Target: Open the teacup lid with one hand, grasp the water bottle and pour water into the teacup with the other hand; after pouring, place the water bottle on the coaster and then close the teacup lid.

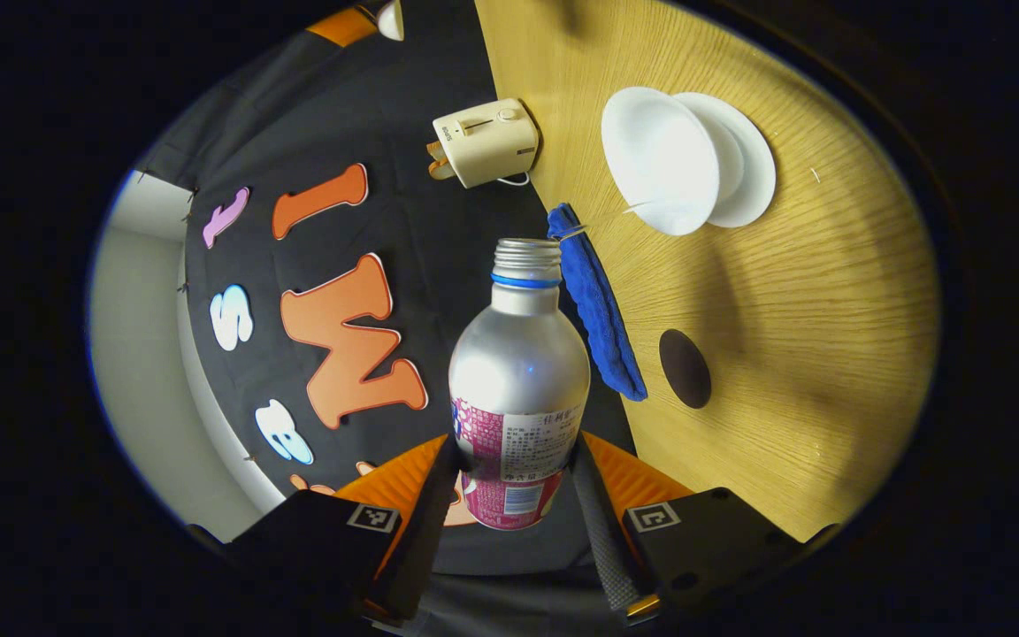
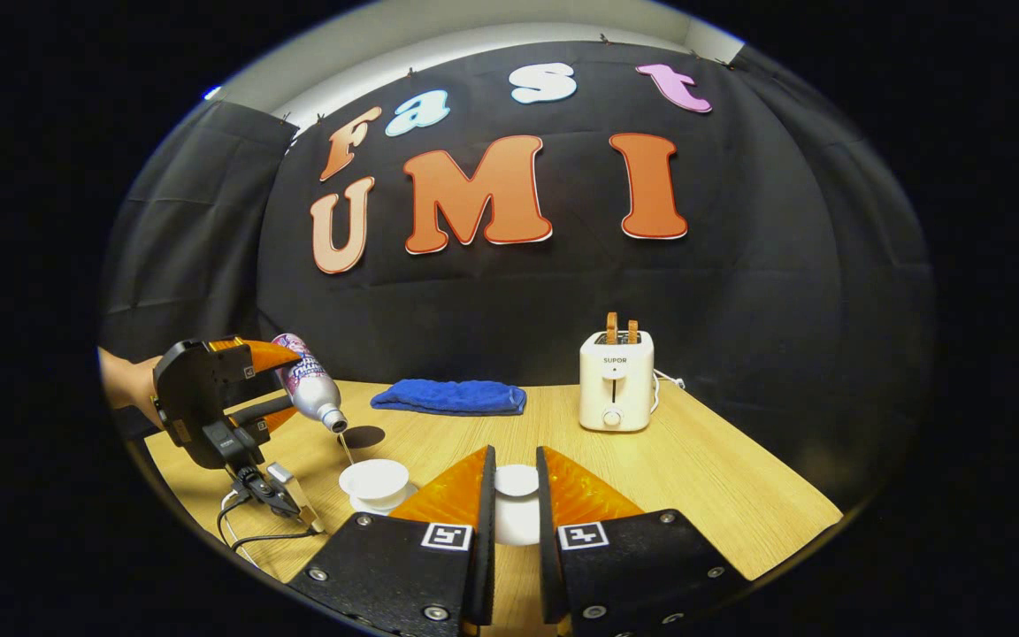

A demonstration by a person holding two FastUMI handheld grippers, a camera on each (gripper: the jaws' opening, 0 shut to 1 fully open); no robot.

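Satiny metal water bottle, glossy white teacup, matt wood-grain table, fuzzy blue cloth.

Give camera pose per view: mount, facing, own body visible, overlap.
Left gripper view: rides the left tool, rolled sideways, looking along the clamped, tipped water bottle at the teacup.
Right gripper view: rides the right tool holding the lid, level, facing the wall; a hand shows.
Shared: bottle, teacup, coaster, towel, toaster.

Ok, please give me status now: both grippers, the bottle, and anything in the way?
Left gripper shut on water bottle, tilted, pouring into teacup. Right gripper shut on lid, held clear. Blue cloth and toaster stand behind, nothing blocking.
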